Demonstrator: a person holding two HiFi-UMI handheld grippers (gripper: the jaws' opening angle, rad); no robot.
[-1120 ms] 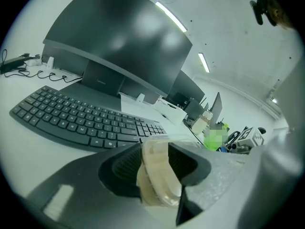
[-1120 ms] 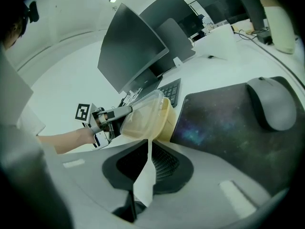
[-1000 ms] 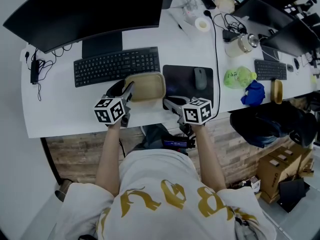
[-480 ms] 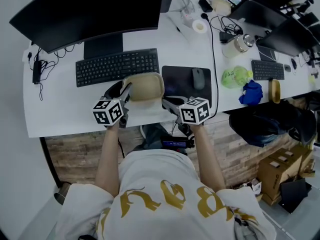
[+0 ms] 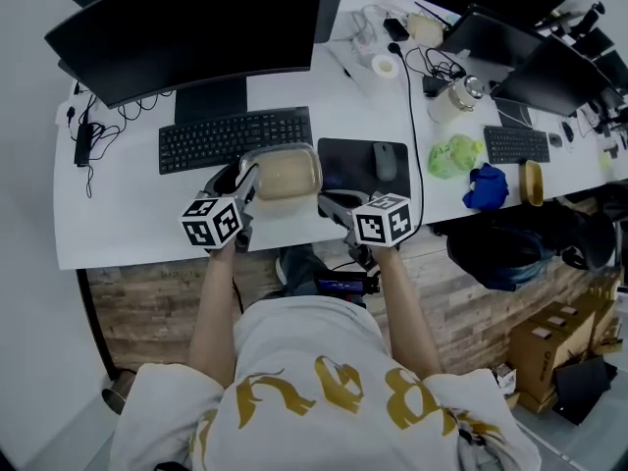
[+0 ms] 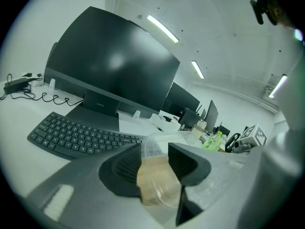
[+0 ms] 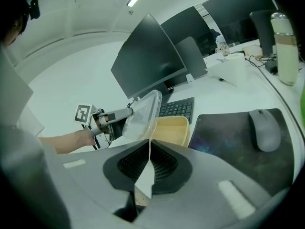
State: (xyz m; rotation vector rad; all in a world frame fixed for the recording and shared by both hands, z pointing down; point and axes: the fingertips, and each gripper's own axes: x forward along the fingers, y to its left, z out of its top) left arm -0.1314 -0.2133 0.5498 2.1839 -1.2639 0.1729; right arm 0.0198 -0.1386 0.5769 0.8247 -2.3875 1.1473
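Under both my tools lies the white desk [image 5: 128, 214], with the wide dark monitor [image 5: 196, 18] standing at its far side and the black keyboard [image 5: 235, 138] in front of it. To the right of the keyboard is the dark mouse pad [image 5: 355, 177], and a grey mouse [image 5: 383, 161] rests on it.

Between keyboard and mouse pad, at the near edge of the desk, is the tan plastic box [image 5: 285, 173]. I have it from both sides. My left gripper [image 5: 249, 178] comes in from the left. In the left gripper view the jaws of my left gripper [image 6: 155, 163] stand a moderate way apart, closed onto the wall of the box [image 6: 155, 185], which fills the gap between the ribbed pads. The clear rim of the lid shows just above it.

My right gripper [image 5: 329, 204] comes in from the right. In the right gripper view the jaws of my right gripper [image 7: 148, 163] are almost together, with only a thin sliver between them. They pinch the edge of the clear lid [image 7: 142, 114]. The lid is thin there, like a sheet standing on edge. From my jaws it rises tilted, up and away, toward the left gripper [image 7: 125, 112] on the far side. The open tan box [image 7: 172, 130] lies below and just to the right of the lid, beside the mouse pad [image 7: 228, 137].
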